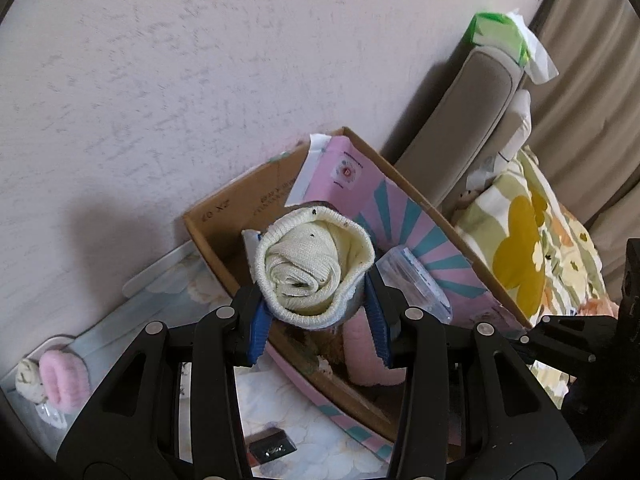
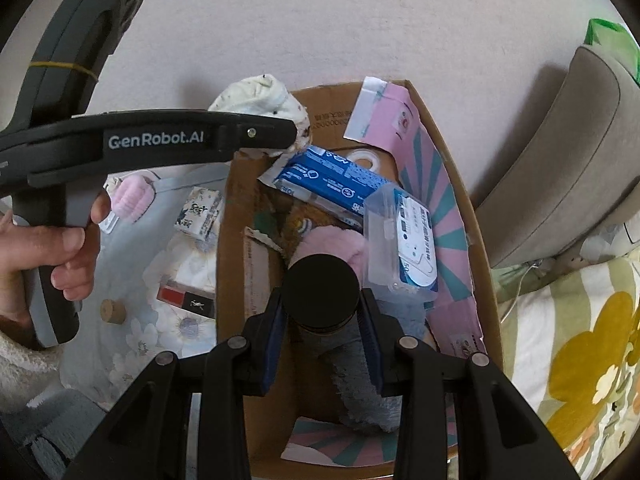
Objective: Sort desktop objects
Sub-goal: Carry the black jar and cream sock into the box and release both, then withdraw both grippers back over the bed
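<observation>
Closest: right gripper (image 2: pixel 323 350), its blue pads (image 2: pixel 275 344) clamped on a round black-capped jar (image 2: pixel 322 292), held over the open cardboard box (image 2: pixel 486 248).
Left gripper: left gripper (image 1: pixel 316 320) squeezed onto a rolled cream sock bundle (image 1: pixel 314 270), which hangs at the box's near-left rim; a hand (image 2: pixel 48 256) grips its grey handle.
Box contents: 1 pink fluffy roll (image 2: pixel 336 242) just behind the jar, a grey-blue fuzzy piece (image 2: pixel 360 384) below it, a clear plastic case with a blue-and-white label (image 2: pixel 404 240) toward the right wall, a blue carton (image 2: pixel 332 184) lying tilted farther back, a pink sheet with teal rays (image 2: pixel 436 200) lining the right wall.
In the way: the case, the carton and the pink roll crowd the box floor under both grippers.
Desk, left of the box: a red-and-black lipstick box (image 2: pixel 186 298), a cork stopper (image 2: pixel 113 311), a small printed carton (image 2: pixel 202 216), and near the far-left corner 1 pink fuzzy sock roll (image 1: pixel 64 376) touching 1 cream roll (image 1: pixel 28 376).
Surface: pale blue cloth with white flowers (image 2: pixel 160 340).
Room: rough whitish wall (image 1: pixel 200 80) behind; grey cushioned armrest (image 2: pixel 560 168) and a floral cover (image 2: pixel 580 340) to the right, a green tissue pack (image 1: pixel 504 36) on top of the armrest.
</observation>
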Tool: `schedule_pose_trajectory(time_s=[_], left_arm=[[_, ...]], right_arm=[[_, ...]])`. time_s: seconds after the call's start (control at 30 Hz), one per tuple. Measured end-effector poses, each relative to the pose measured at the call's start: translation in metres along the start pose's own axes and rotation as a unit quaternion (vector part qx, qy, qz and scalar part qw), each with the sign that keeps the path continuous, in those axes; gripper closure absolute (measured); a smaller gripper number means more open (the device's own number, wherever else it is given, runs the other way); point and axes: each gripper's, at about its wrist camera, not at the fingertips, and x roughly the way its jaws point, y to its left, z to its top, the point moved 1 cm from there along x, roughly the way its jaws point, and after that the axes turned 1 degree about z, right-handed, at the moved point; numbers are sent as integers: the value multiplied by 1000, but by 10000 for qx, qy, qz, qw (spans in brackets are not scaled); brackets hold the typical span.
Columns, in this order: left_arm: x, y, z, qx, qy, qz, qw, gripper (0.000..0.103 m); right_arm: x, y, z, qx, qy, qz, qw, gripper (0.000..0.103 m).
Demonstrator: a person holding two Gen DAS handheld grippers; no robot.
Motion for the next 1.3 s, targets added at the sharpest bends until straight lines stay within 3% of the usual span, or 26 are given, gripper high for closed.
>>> schedule_pose_trajectory(time_s=[0.63, 0.7, 0.73, 0.77, 0.8, 0.83, 1.3], left_arm=[[17, -12, 2, 224, 152, 179, 9995, 63], [16, -13, 1, 212, 181, 272, 9992, 56], [16, -13, 0, 221, 179, 264, 9992, 45], [15, -14, 0, 225, 155, 249, 9993, 17], [13, -14, 0, 220, 98, 264, 9994, 2], [11, -15, -1, 212, 11, 251, 9995, 0], [-29, 5, -8, 6, -247, 263, 9993, 0]], right_arm=[[7, -4, 1, 143, 52, 67, 9999, 69], [6, -3, 1, 184, 14, 155, 9997, 56], [5, -2, 1, 189, -15, 148, 9997, 46], [4, -1, 1, 188, -36, 97, 9998, 35], [3, 0, 1, 177, -39, 35, 9998, 30], [2, 1, 1, 168, -49, -10, 9998, 26], [-18, 15, 1, 263, -348, -244, 9988, 26]])
